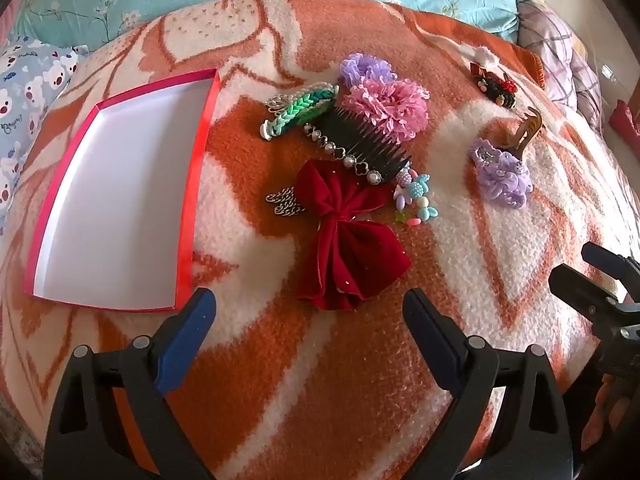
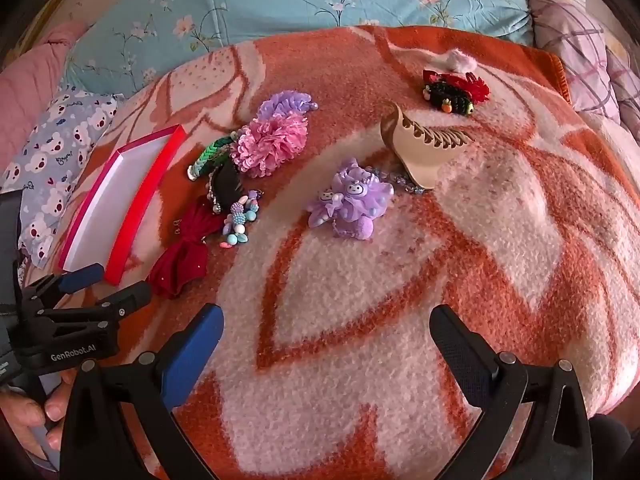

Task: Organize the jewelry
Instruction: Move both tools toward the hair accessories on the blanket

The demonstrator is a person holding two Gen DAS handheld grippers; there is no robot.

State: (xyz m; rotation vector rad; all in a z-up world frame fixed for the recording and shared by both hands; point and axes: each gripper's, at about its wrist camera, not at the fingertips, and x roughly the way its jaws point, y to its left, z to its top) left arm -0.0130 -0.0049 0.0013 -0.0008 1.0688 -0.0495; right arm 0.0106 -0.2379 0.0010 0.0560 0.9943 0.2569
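Only "GenRobot.AI" on the left gripper [image 2: 102, 286] body.

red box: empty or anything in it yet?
Empty. The red box shows only bare white floor in both wrist views; the red velvet bow lies outside on the blanket.

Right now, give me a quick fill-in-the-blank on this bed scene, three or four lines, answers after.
1. The red box on the blanket holds ____ items.
2. The dark red bow lies to the ____ of the box in the left wrist view.
3. Both the left gripper and the right gripper have their jaws ____.
4. The black comb partly overlaps the ____ flower.

Answers: no; right; open; pink
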